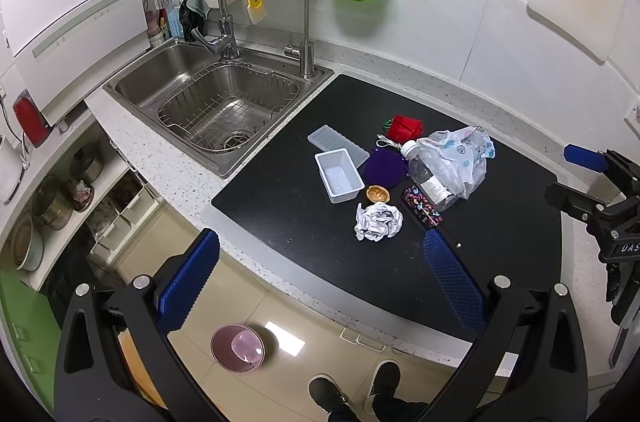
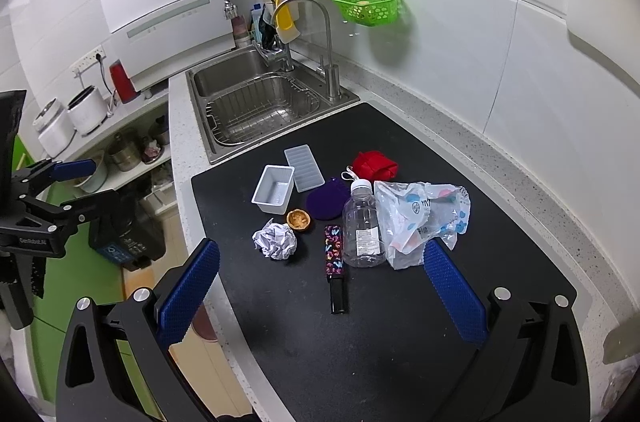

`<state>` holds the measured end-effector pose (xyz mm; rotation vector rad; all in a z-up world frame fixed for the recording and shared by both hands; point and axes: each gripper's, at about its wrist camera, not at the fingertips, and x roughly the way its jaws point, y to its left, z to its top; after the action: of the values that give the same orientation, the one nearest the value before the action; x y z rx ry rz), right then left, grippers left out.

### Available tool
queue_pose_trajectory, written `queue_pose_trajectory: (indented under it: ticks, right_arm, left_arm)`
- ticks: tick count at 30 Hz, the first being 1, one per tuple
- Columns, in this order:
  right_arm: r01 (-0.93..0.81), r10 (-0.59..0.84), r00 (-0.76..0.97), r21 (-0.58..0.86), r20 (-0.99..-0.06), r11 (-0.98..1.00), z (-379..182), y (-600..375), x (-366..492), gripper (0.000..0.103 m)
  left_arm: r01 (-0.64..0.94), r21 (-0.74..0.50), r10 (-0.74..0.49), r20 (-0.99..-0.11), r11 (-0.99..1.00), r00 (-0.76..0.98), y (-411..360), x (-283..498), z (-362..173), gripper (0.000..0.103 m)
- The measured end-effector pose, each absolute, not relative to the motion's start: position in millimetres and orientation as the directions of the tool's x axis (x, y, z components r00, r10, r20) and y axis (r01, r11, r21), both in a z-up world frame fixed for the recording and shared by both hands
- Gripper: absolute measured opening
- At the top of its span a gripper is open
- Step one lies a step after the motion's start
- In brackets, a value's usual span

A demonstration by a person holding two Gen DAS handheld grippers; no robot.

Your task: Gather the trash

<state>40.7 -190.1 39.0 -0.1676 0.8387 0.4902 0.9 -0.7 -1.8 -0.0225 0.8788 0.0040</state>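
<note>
On a black mat (image 1: 288,190) (image 2: 400,322) lie a crumpled paper ball (image 1: 378,222) (image 2: 275,237), a walnut shell half (image 1: 377,194) (image 2: 298,219), an empty clear bottle (image 1: 430,178) (image 2: 362,226), a crumpled plastic bag (image 1: 460,154) (image 2: 420,218) and a white plastic tray (image 1: 338,174) (image 2: 274,188). My left gripper (image 1: 320,282) is open and empty, above the mat's near edge. My right gripper (image 2: 320,294) is open and empty, hovering near the bottle and bag; it also shows in the left wrist view (image 1: 576,178).
Also on the mat are a colourful patterned pouch (image 2: 334,249), a purple round pad (image 2: 327,198), a red cloth (image 2: 376,164) and an ice-cube tray (image 2: 304,163). A steel sink (image 1: 208,102) with a wire basket lies left. A pink bin (image 1: 238,348) stands on the floor.
</note>
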Motion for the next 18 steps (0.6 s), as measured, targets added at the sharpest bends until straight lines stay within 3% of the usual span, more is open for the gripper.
queue_pose_trajectory:
  ticks: [18]
  right_arm:
    - [-0.48,0.35,0.567,0.046,-0.746,0.876,38.5,-190.3,40.3,0.098]
  left_arm:
    - [-0.006,-0.01,-0.004,-0.761,1.0,0.649,-3.5,0.2,0.0,0.1]
